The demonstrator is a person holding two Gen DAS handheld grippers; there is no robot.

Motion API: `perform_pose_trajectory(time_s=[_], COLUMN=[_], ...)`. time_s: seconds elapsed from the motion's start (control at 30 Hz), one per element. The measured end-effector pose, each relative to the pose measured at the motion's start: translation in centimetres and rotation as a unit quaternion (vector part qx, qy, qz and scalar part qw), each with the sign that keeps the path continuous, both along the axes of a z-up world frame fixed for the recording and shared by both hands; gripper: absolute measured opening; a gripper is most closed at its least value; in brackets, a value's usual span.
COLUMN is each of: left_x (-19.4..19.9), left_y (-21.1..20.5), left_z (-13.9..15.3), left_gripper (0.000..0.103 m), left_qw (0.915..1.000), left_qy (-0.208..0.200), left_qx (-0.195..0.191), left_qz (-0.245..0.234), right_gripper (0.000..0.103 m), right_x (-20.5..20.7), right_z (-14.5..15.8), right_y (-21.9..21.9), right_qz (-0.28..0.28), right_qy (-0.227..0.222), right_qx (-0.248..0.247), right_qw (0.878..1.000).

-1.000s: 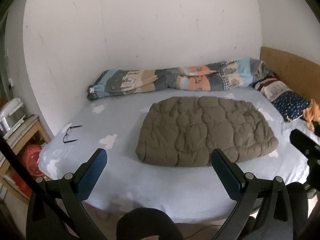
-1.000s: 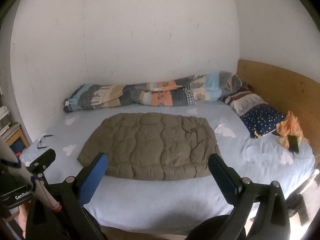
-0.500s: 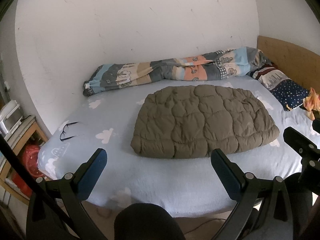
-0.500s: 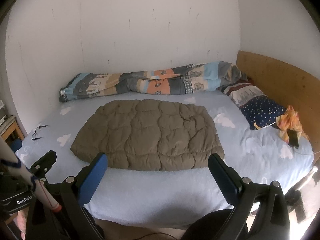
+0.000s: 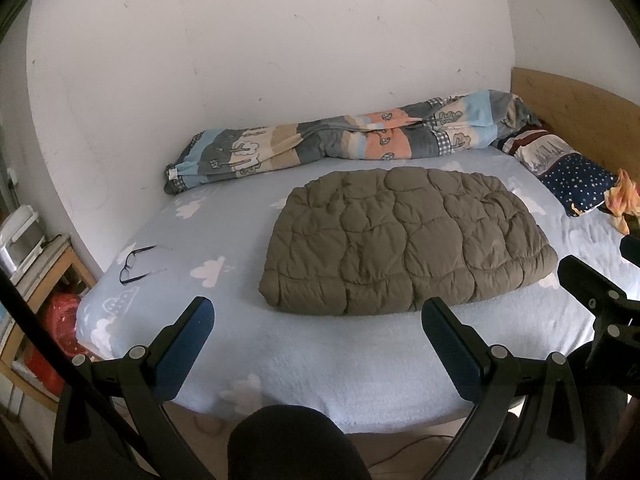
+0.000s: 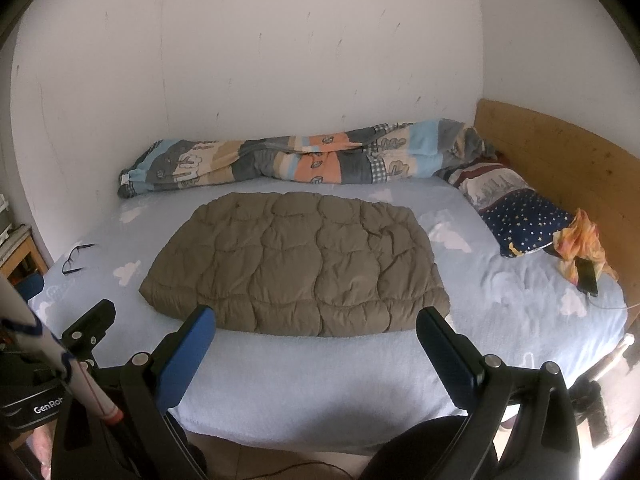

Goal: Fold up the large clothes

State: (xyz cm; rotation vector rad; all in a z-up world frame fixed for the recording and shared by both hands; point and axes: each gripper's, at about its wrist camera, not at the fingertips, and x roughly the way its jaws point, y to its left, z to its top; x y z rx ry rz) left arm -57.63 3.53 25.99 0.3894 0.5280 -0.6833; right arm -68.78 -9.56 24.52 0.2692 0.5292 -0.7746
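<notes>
near strip: bare bed sheet, open passage
centre: folded jacket
far: rolled duvet
left: glasses
right: pillow, phone

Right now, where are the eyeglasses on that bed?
The eyeglasses lie on the light blue sheet near the bed's left edge in both views, apart from the olive quilted garment in the middle, and neither gripper touches them.

quilted jacket olive-brown | bedsheet pale blue, white clouds | pillow navy, starred | tongs pads blue
</notes>
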Motion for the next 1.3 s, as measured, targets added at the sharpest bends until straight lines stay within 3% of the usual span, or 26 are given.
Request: perform_pose_trajectory(time_s=[1.3], left_x=[-0.1], left_y=[-0.1], left_z=[-0.3], left_gripper=[0.103], left_qw=[1.0000], left_qy=[0.001], left_qx=[0.003], left_qz=[-0.004], right_gripper=[0.102], right_x=[0.2], right_z=[-1.3], right_y=[-0.7], right_qz=[0.009], right_qy=[0.020], right_qx=[0.015], right_qw=[1.000])
